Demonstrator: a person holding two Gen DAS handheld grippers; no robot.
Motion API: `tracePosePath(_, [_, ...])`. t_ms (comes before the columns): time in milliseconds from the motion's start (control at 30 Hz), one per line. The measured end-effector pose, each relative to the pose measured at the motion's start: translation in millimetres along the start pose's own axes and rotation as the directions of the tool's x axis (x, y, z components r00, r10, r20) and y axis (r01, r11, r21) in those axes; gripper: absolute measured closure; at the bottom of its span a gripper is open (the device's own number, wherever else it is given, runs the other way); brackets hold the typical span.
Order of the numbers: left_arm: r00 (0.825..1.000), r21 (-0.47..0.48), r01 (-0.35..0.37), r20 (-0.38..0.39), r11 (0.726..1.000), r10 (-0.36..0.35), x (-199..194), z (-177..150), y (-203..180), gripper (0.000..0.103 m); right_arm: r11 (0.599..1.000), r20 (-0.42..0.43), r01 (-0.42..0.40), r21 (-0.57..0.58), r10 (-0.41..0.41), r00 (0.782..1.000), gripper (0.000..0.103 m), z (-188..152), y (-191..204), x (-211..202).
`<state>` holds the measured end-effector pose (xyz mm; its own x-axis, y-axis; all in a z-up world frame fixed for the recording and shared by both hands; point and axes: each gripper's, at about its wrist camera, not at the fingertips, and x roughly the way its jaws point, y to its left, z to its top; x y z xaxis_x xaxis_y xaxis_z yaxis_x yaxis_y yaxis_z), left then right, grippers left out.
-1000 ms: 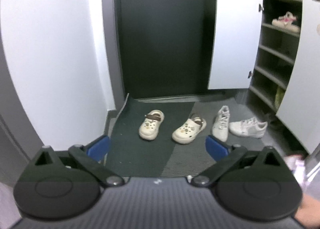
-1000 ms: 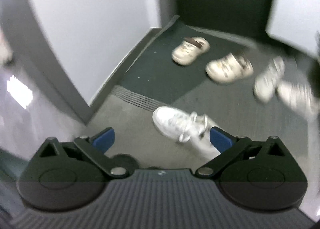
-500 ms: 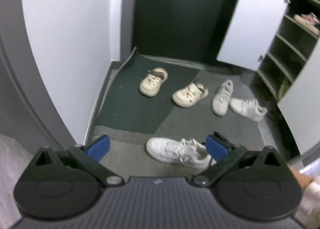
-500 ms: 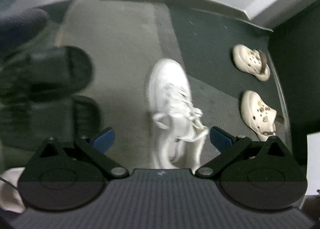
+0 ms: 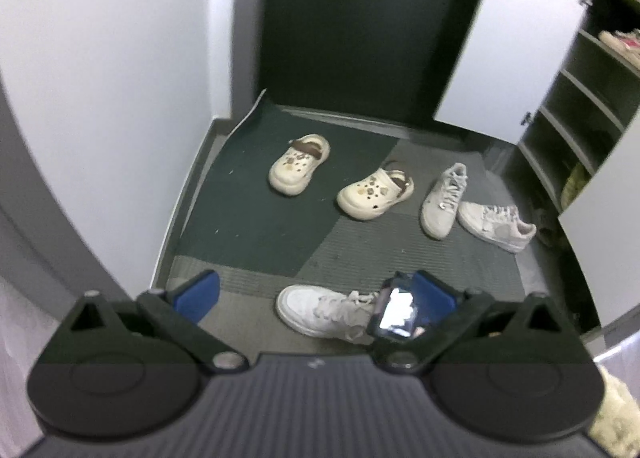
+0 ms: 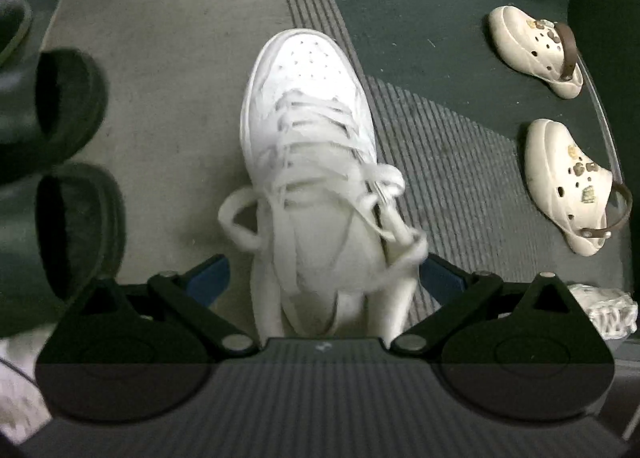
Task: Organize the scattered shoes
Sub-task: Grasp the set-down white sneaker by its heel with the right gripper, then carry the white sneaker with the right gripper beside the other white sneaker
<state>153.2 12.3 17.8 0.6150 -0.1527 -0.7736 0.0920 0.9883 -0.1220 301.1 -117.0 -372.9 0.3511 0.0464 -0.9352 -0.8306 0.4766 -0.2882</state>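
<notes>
A white lace-up sneaker (image 6: 308, 130) lies on the grey floor, toe pointing away. My right gripper (image 6: 324, 278) is open, its blue pads on either side of the sneaker's heel end; whether they touch it is unclear. In the left wrist view the same sneaker (image 5: 320, 308) lies just ahead of my open left gripper (image 5: 316, 294), which holds nothing. A dark device with a bright patch (image 5: 396, 312) covers its heel. Two cream clogs (image 5: 298, 170) (image 5: 374, 196) rest on the green mat (image 5: 248, 218). Two off-white sneakers (image 5: 444, 200) (image 5: 496, 226) lie to the right.
An open shoe cabinet (image 5: 580, 118) with several shelves stands at the right, its white doors swung out; a pinkish shoe (image 5: 620, 42) sits on a high shelf. A dark door (image 5: 360, 18) closes the back. Black slippers (image 6: 60, 106) (image 6: 76, 226) lie left of the sneaker.
My right gripper has dropped closer to the white sneaker and now straddles its heel end. The left view has drawn back slightly; the dark device now appears over the sneaker's heel.
</notes>
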Motion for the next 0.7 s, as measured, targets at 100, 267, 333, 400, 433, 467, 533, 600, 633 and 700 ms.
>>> tracePosePath(100, [1.0, -0.004, 0.004, -0.005, 1.0, -0.004, 0.2, -0.7, -5.3, 0.0, 0.992, -0.087, 0.037, 0.117, -0.027, 0.996, 0.002, -17.8, 1.4, 25.4])
tracePosePath(267, [0.999, -0.027, 0.014, -0.031, 1.0, -0.015, 1.6, -3.7, -4.8, 0.0, 0.978, -0.12, 0.087, 0.192, -0.064, 0.991, 0.004, -22.9, 7.0, 32.0])
tracePosePath(333, [1.0, -0.025, 0.003, -0.023, 1.0, -0.004, 0.7, -4.1, -3.4, 0.0, 0.973, -0.111, 0.086, 0.215, -0.063, 0.992, 0.01, -27.8, 7.0, 27.0])
tracePosePath(400, [1.0, -0.031, -0.008, -0.014, 0.999, 0.008, -1.5, -4.1, 0.2, 0.0, 0.965, -0.106, 0.089, 0.247, -0.064, 0.992, 0.012, -35.3, 4.8, 18.8])
tracePosePath(433, [1.0, -0.036, -0.011, -0.009, 0.999, 0.011, -3.0, -3.8, 2.6, 0.0, 0.958, -0.107, 0.093, 0.271, -0.066, 0.992, 0.012, -41.6, 1.8, 11.7])
tracePosePath(467, [1.0, -0.041, -0.015, -0.005, 0.999, 0.015, -4.6, -3.6, 5.0, 0.0, 0.951, -0.108, 0.097, 0.295, -0.068, 0.992, 0.013, -47.9, -1.3, 4.7])
tracePosePath(533, [1.0, -0.047, -0.018, 0.003, 0.999, 0.019, -7.6, -3.1, 7.9, 0.0, 0.934, -0.109, 0.105, 0.342, -0.071, 0.991, 0.014, -60.4, -7.3, -9.4])
tracePosePath(600, [1.0, -0.049, -0.017, 0.017, 0.999, 0.018, -12.4, -2.7, 10.4, 0.0, 0.915, -0.111, 0.112, 0.388, -0.074, 0.991, 0.014, -72.9, -13.4, -23.6])
tracePosePath(633, [1.0, -0.05, -0.017, 0.022, 0.999, 0.018, -14.7, -2.5, 11.2, 0.0, 0.893, -0.121, 0.132, 0.43, -0.088, 0.989, 0.014, -83.1, -17.8, -33.1])
tracePosePath(700, [0.999, -0.052, 0.001, 0.035, 0.999, 0.001, -21.3, -2.5, 12.3, 0.0, 0.837, -0.154, 0.167, 0.521, -0.1, 0.983, 0.016, -105.1, -25.8, -52.4])
